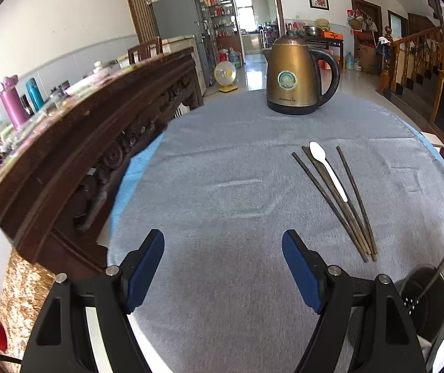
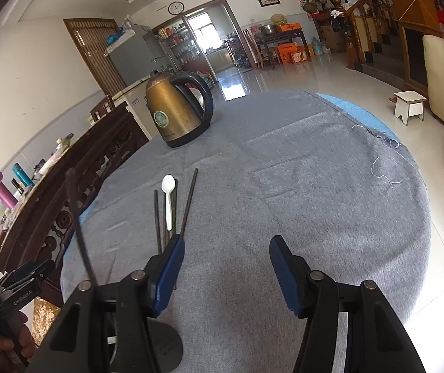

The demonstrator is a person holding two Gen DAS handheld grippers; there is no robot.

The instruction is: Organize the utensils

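Several dark chopsticks lie fanned on the grey tablecloth, with a white plastic spoon resting on top of them. My left gripper hangs open over bare cloth to their left, nothing between its blue pads. In the right wrist view the chopsticks and spoon lie just ahead and left of my right gripper, which is open and holds nothing. Its left finger hides the chopsticks' near ends. A dark perforated holder sits near the table's front edge with one thin stick leaning in it.
A bronze electric kettle stands at the far side of the round table. A carved dark wooden cabinet crowded with bottles runs along the table's left. A hand holding the left gripper shows at the lower left. A small white stool stands on the floor.
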